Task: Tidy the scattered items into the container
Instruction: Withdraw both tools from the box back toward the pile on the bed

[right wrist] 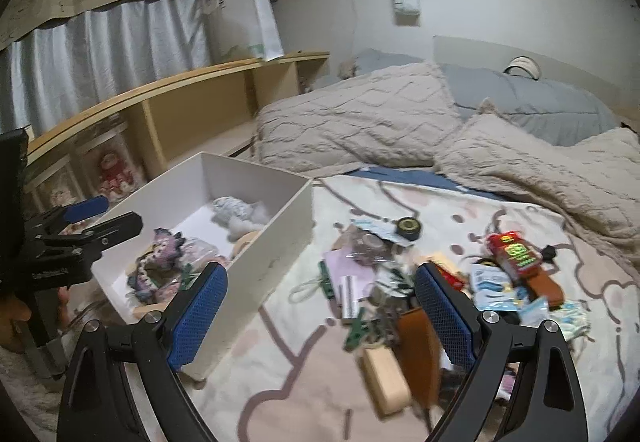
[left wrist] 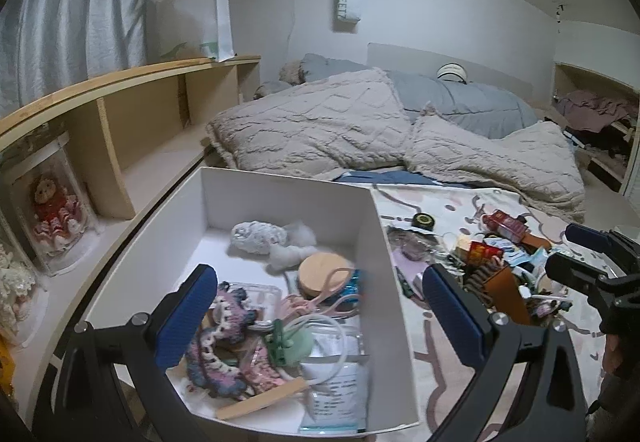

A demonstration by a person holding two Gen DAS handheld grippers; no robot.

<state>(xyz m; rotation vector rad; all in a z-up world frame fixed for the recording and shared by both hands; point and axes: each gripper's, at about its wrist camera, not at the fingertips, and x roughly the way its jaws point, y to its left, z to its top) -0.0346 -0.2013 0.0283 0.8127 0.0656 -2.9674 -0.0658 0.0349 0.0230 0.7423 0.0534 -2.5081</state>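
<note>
A white open box stands on the bed and holds several items: a crocheted piece, a round wooden lid, white fluff, packets. My left gripper hangs open and empty over the box. The box also shows in the right wrist view. My right gripper is open and empty above a scattered pile on the blanket: a tape roll, a red snack packet, a brown wallet, a wooden block.
Beige fluffy pillows and a grey duvet lie beyond the pile. A wooden shelf with a boxed doll runs along the left. A paper bag stands on the shelf top.
</note>
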